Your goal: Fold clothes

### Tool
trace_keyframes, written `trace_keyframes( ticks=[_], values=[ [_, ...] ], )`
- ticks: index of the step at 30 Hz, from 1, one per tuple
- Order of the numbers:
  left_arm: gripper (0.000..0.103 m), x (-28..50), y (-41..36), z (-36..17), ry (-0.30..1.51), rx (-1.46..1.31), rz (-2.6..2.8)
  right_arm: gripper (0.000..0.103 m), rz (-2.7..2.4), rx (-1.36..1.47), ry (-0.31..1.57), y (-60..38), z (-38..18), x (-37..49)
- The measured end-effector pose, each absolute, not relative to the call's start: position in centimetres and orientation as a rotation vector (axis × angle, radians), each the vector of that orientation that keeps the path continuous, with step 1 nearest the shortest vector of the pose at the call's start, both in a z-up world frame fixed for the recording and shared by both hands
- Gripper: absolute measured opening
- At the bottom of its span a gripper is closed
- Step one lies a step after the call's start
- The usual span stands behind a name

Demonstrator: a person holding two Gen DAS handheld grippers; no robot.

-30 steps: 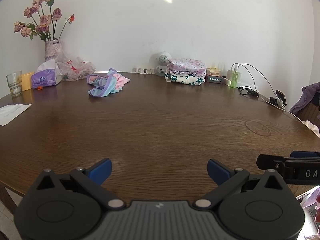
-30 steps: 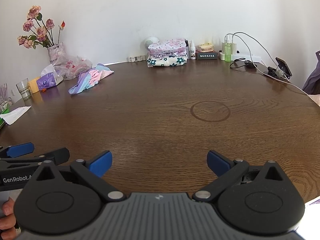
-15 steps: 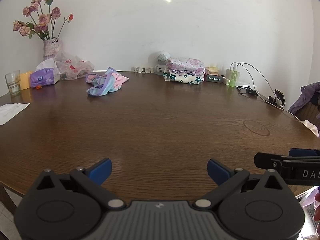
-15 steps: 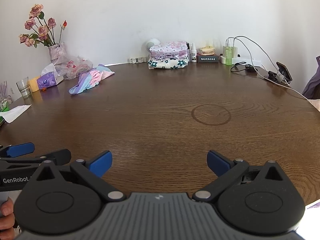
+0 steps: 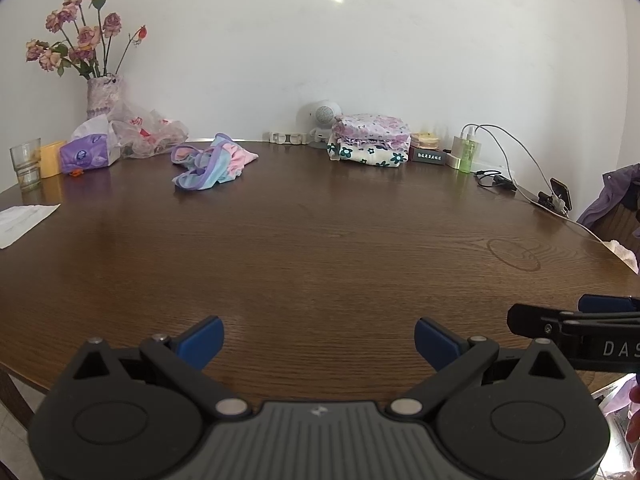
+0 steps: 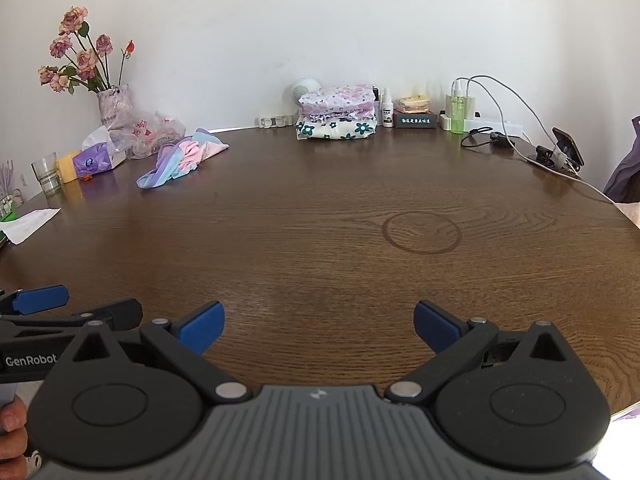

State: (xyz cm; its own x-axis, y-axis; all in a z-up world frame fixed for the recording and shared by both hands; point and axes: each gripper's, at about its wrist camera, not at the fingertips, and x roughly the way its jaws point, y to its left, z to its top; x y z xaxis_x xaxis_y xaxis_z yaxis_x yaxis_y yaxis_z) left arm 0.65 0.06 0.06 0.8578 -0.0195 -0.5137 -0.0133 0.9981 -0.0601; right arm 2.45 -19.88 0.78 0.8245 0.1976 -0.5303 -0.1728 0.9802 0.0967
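A crumpled pastel pink, blue and purple garment (image 5: 212, 168) lies on the far left of the brown wooden table (image 5: 320, 248); it also shows in the right wrist view (image 6: 180, 162). A stack of folded floral clothes (image 5: 370, 140) sits at the far edge by the wall, seen too in the right wrist view (image 6: 338, 112). My left gripper (image 5: 319, 340) is open and empty over the near edge. My right gripper (image 6: 319, 326) is open and empty beside it. Both are far from the clothes.
At the far left stand a vase of roses (image 5: 102, 96), a plastic bag (image 5: 150, 136), a tissue pack (image 5: 90, 152), a glass (image 5: 26, 164) and a white paper (image 5: 22, 220). At the right are a green bottle (image 6: 458, 114), cables (image 6: 520, 120) and a phone on a clip (image 6: 566, 148).
Both grippers have drifted slightly over the near edge, so the view shifts a little. The jaws stay open and the clothes have not moved.
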Motion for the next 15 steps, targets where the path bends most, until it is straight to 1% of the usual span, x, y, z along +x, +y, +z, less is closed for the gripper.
trace_keyframes(
  ticks=[15],
  values=[
    [0.102, 0.40, -0.30, 0.17, 0.525, -0.045, 0.009, 0.103, 0.200, 0.043, 0.568, -20.04, 0.64, 2.56]
  ],
)
